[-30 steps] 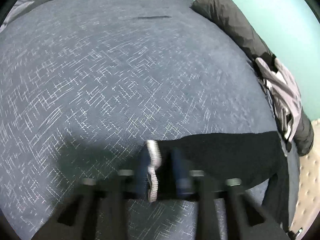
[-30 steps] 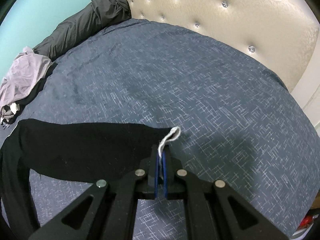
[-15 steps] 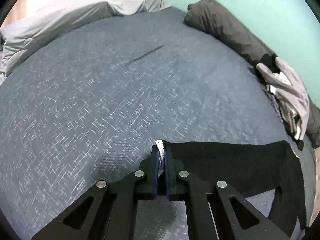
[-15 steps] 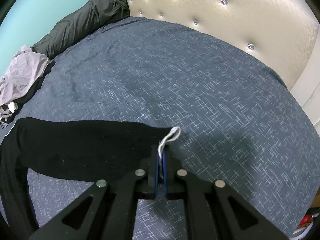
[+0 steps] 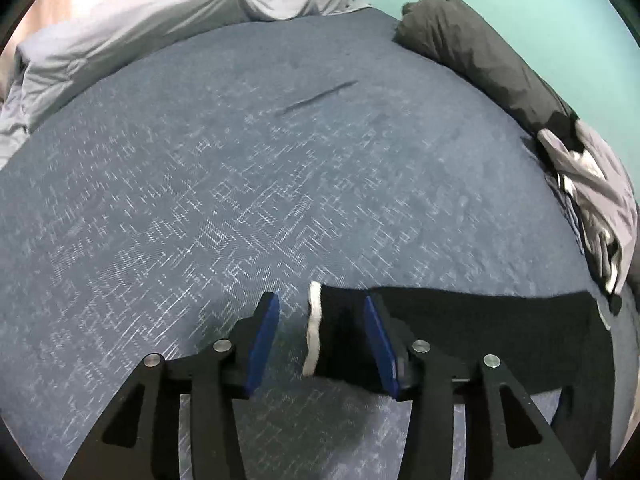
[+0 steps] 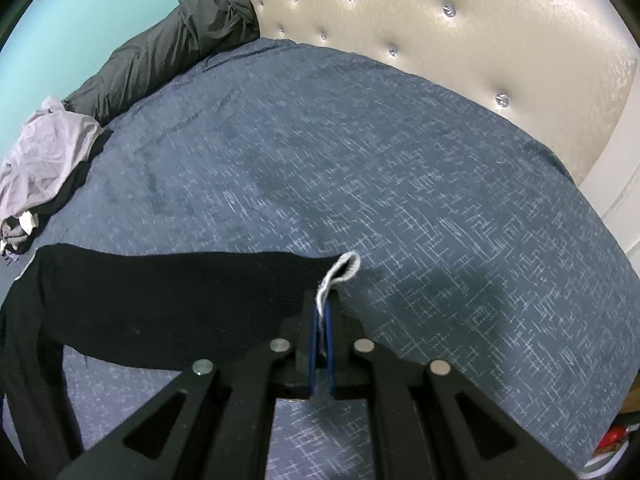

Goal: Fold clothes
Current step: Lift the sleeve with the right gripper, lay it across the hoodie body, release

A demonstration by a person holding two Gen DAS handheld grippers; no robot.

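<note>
A black garment (image 5: 480, 320) with a white edge trim (image 5: 314, 328) lies spread across the blue patterned bed cover (image 5: 240, 184). My left gripper (image 5: 320, 308) is open, its blue pads apart on either side of the garment's trimmed corner, which rests loose on the cover. In the right wrist view the same black garment (image 6: 160, 304) stretches to the left, and my right gripper (image 6: 322, 312) is shut on its other corner, with the white trim (image 6: 340, 274) curling up out of the pads.
A dark rolled duvet (image 5: 480, 52) lies along the teal wall, with a crumpled lilac garment (image 5: 600, 200) beside it. Grey bedding (image 5: 160, 12) is piled at the far end. A cream tufted headboard (image 6: 460, 24) borders the bed on the right.
My left gripper has opened and let go of the garment's trimmed corner, which now lies on the cover. The right gripper stays shut on its corner.
</note>
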